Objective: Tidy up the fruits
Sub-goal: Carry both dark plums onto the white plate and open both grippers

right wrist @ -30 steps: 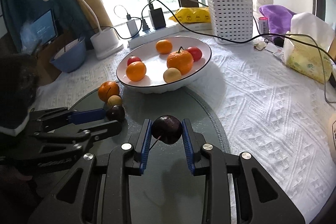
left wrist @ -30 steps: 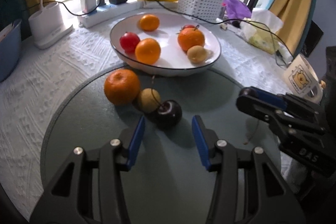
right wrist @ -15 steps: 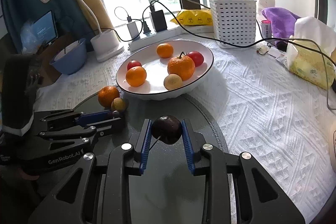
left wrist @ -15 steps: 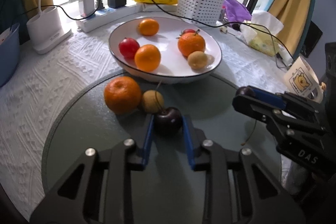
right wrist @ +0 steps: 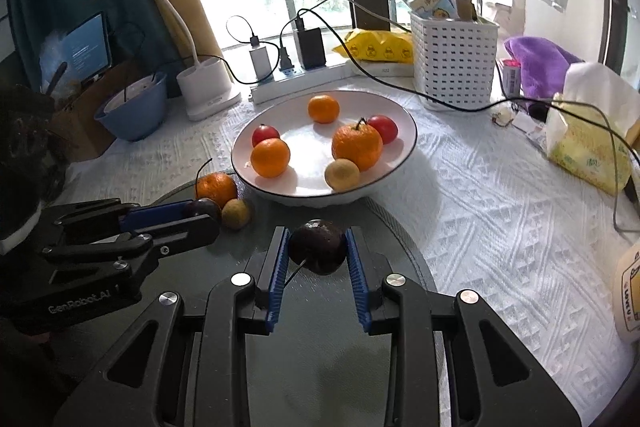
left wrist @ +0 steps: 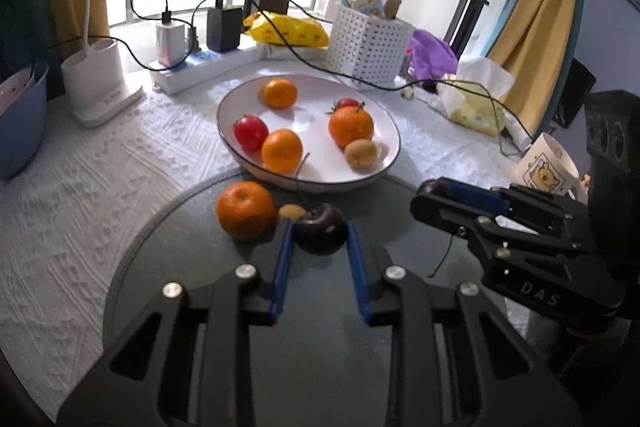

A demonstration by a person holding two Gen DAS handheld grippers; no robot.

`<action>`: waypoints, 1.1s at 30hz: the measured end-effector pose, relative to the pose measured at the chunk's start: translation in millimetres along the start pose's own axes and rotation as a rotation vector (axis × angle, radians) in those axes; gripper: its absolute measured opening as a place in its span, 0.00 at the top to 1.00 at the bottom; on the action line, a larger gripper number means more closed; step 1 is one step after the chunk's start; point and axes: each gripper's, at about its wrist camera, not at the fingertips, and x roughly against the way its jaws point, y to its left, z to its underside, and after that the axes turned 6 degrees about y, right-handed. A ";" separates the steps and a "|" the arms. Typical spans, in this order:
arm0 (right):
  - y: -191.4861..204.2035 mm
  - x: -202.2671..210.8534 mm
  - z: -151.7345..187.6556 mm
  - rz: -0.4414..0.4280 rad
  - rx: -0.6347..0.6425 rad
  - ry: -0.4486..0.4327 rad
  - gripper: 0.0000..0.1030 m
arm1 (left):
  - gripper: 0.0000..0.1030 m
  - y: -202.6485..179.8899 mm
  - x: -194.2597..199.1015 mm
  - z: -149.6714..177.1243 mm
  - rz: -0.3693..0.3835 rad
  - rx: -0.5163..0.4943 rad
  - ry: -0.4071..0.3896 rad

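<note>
So, progress check: roughly half done by the look of it. Six fruits are already sat in the shallow white ceramic plate with the dark rim [right wrist: 412, 143] near the middle of the table: two red tomatoes or similar, three oranges and a small yellow-brown fruit.

Going left to right across the round grey-green mat at the table's near edge: a loose orange mandarin [left wrist: 245, 209] is parked on the mat's far-left part, just short of the plate, with a small round tan fruit [left wrist: 292, 212] tucked against its right side. Both are untouched, so those are probably still to be moved.

Next, the left gripper [left wrist: 320, 242] is clamped shut on a dark purple cherry with a long thin stem [left wrist: 320, 233]. The jaws have just been closing, and the fruit is pinched between the blue pads near their tips, right beside the tan fruit. It can't be told whether it's clear of the mat yet.

Further right, the right gripper [right wrist: 317, 247] is closed on a second dark purple cherry [right wrist: 318, 247], held between the pad tips above the mat, its stem pointing back toward the camera.

Judging from this, four fruits are left: two in hand, two loose.
</note>
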 end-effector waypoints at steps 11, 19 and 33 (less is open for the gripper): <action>-2.0 -7.1 -20.5 0.022 0.019 -0.012 0.70 | 0.73 10.2 1.9 -24.3 -0.004 -0.036 -0.042; -5.6 -20.3 -40.5 0.028 0.034 -0.016 0.70 | 0.73 12.9 -7.3 -47.8 0.005 -0.069 -0.066; -12.3 -61.6 -85.9 0.040 0.053 -0.032 0.70 | 0.73 32.0 -50.4 -91.8 -0.023 -0.118 -0.044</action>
